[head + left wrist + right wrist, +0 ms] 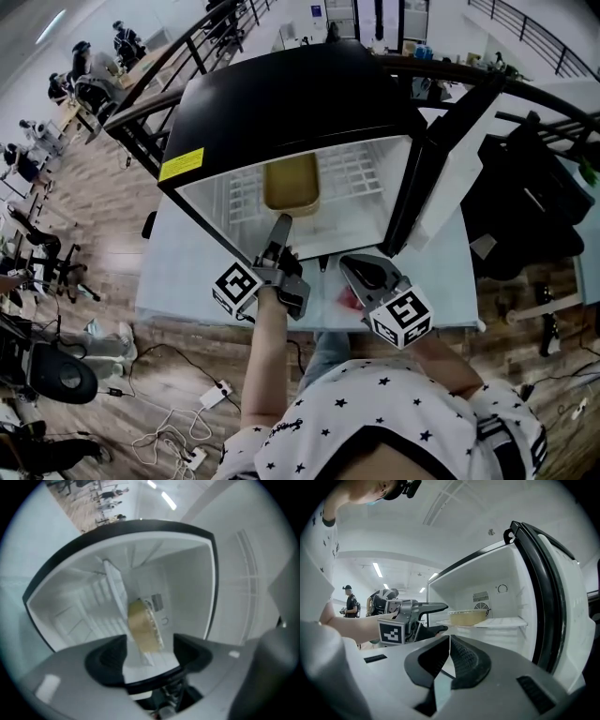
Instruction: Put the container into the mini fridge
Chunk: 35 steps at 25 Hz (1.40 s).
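The container [292, 185], shallow and yellowish, rests on the white wire shelf inside the open mini fridge [281, 103]. My left gripper [279, 228] is at the fridge's mouth, just short of the container, jaws wide apart and nothing between the pads. In the left gripper view the container [143, 625] lies beyond the open left gripper [150, 652]. The right gripper view shows the container [467, 617] on the shelf and the left gripper [443, 617] apart from it. My right gripper [352, 265] hangs over the table in front of the fridge; the right gripper [449, 656] is shut and empty.
The fridge door [441, 178] stands open at the right, close to my right gripper. The fridge sits on a pale table [187, 272] whose front edge is near my body. A black railing [178, 66] runs behind, with people and chairs on the floor below.
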Tool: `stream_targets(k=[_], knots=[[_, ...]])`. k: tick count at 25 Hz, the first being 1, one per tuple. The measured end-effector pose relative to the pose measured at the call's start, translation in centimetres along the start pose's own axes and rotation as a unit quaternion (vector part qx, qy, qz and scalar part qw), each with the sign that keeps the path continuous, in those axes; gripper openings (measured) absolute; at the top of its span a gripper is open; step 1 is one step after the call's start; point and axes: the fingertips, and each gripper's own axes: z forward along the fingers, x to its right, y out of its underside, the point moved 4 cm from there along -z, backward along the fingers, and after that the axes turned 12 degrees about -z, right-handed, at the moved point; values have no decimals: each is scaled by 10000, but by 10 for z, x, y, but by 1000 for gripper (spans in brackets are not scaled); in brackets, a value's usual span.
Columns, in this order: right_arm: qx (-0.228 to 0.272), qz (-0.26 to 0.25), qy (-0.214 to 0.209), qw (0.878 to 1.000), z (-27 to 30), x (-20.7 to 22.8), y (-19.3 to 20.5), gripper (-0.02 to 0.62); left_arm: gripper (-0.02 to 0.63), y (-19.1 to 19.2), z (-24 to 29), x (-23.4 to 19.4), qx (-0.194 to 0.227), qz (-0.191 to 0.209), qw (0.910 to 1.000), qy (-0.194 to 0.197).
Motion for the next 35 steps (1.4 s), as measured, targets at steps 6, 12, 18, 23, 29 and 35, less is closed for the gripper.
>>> stream_targets(k=[6, 12, 18, 23, 29, 35], knots=[[-24, 9, -59, 10000, -20, -12, 1, 21, 149, 28, -33, -2, 10, 1056, 9933, -459], [-53, 60, -93, 9999, -46, -26, 5, 21, 6, 54, -71, -7, 180, 1905, 9780, -837], [-80, 108, -179, 9997, -66, -37, 9, 21, 6, 84, -100, -7, 128, 2822, 9519, -1189], [-34, 140, -222, 9997, -74, -48, 4, 21, 5, 106, -123, 0, -82, 3386, 9321, -1283], [-2, 83, -303, 9995, -81, -62, -1, 21, 5, 125, -144, -2, -206, 3410, 9313, -1265], [-28, 77, -271, 9996, -92, -84, -7, 21, 5, 141, -169, -1, -364, 3359, 9334, -1208]])
